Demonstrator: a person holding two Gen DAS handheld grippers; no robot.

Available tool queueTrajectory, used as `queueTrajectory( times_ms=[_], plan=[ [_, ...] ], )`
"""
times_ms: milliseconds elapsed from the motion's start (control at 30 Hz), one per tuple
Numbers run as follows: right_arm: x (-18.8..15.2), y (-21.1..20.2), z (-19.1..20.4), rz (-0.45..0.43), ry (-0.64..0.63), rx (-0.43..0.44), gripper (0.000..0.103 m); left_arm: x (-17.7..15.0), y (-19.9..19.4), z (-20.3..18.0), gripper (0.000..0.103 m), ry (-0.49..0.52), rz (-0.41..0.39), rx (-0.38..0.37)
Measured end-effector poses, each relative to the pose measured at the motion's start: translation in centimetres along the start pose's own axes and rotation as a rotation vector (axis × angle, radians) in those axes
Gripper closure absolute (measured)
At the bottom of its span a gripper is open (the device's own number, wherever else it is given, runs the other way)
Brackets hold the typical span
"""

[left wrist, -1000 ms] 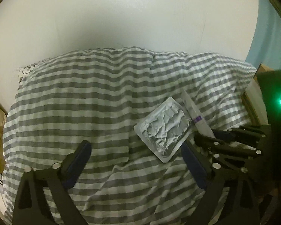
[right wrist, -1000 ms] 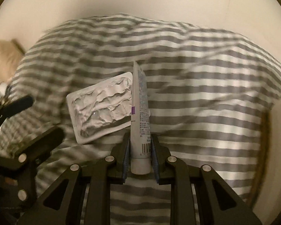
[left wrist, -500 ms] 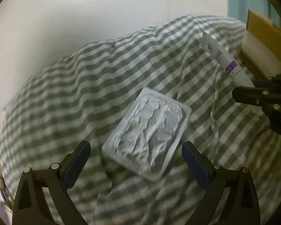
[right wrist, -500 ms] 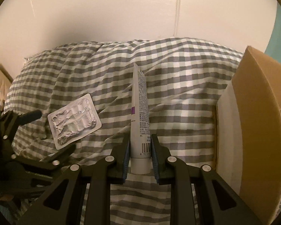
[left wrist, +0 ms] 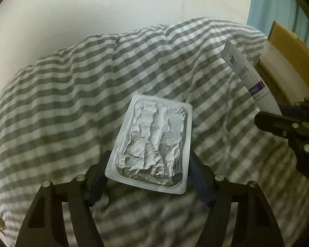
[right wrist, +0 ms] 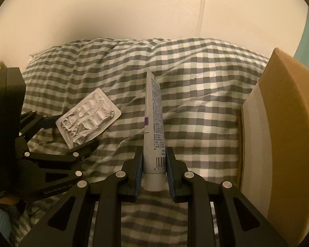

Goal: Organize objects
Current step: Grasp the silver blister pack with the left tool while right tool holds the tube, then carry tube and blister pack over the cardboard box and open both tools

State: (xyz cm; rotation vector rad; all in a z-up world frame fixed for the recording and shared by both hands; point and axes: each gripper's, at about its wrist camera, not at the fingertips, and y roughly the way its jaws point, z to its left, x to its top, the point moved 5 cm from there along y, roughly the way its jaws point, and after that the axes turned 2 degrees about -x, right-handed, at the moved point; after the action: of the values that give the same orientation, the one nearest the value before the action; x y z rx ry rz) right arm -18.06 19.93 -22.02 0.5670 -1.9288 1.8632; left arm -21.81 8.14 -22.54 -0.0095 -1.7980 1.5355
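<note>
A silver foil blister pack [left wrist: 153,142] sits between the fingers of my left gripper [left wrist: 148,177], which is shut on its two long edges and holds it above the checked bed cover. It also shows in the right wrist view [right wrist: 88,119]. My right gripper [right wrist: 153,168] is shut on the cap end of a white tube with a purple band [right wrist: 153,123], held upright off the bed. The tube [left wrist: 249,80] and the right gripper [left wrist: 288,123] show at the right of the left wrist view.
A grey and white checked bed cover [right wrist: 195,94] fills both views, with a white wall behind. An open cardboard box [right wrist: 282,123] with a white liner stands at the right edge of the bed; it also shows in the left wrist view [left wrist: 286,57].
My left gripper has moved in over the blister pack and closed on it, lifting it. My right gripper has carried the tube up and right, near the box.
</note>
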Motion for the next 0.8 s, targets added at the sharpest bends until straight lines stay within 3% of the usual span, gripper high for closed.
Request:
queueTrajectory(
  times_ms=[167, 367, 567, 700, 800],
  plan=[
    [-0.1, -3.6, 0.9, -0.038, -0.033, 0.009, 0.083, -1.1, -5.8, -0.4, 0.031, -0.114, -0.049, -0.029],
    [-1.2, -9.9, 1.3, -0.090, -0.061, 0.015, 0.083, -1.7, -14.8, -1.9, 0.031, -0.173, -0.133, -0.005],
    [-0.7, -19.1, 0.0, -0.212, -0.071, 0.004, 0.083, 2.6, -23.4, -5.2, 0.031, -0.137, -0.247, 0.079],
    [0.3, -25.3, -1.9, -0.302, -0.073, -0.008, 0.083, 5.1, -28.4, -8.8, 0.031, -0.147, -0.347, 0.050],
    [1.3, -29.5, -3.8, -0.363, -0.101, -0.040, 0.083, 6.4, -30.0, -11.5, 0.031, -0.145, -0.392, 0.034]
  ],
)
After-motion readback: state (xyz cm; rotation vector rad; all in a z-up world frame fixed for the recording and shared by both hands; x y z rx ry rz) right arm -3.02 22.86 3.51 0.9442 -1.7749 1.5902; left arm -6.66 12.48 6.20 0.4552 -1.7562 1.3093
